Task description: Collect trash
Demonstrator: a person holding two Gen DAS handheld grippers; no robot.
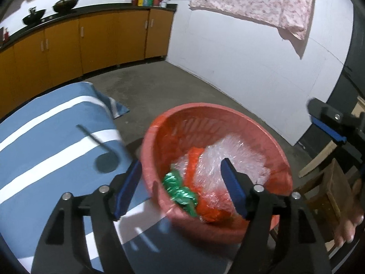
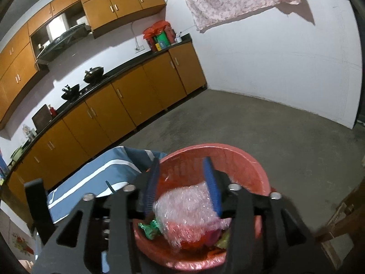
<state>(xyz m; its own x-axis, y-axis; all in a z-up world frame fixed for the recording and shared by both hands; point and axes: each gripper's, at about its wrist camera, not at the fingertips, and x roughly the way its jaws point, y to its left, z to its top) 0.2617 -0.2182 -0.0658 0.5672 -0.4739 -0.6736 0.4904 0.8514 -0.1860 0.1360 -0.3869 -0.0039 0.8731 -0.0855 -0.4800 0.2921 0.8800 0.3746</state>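
Both tools hang over the red basket [image 1: 228,123], empty, fingers spread wide. Left tool [image 1: 180,182] straddles the near-left rim; right tool [image 2: 182,185] sits above the bubble wrap [image 2: 187,207], which lies inside with a green wrapper [image 1: 180,194] and red plastic bag [image 1: 196,159].

Red plastic basket [image 1: 228,123] with slotted walls, upright beside a blue-and-white striped cloth. Inside: crumpled clear bubble wrap [image 1: 230,159] on top, an orange-red plastic bag [image 1: 194,162] under it, and a shiny green foil wrapper [image 1: 180,191] against the near wall.
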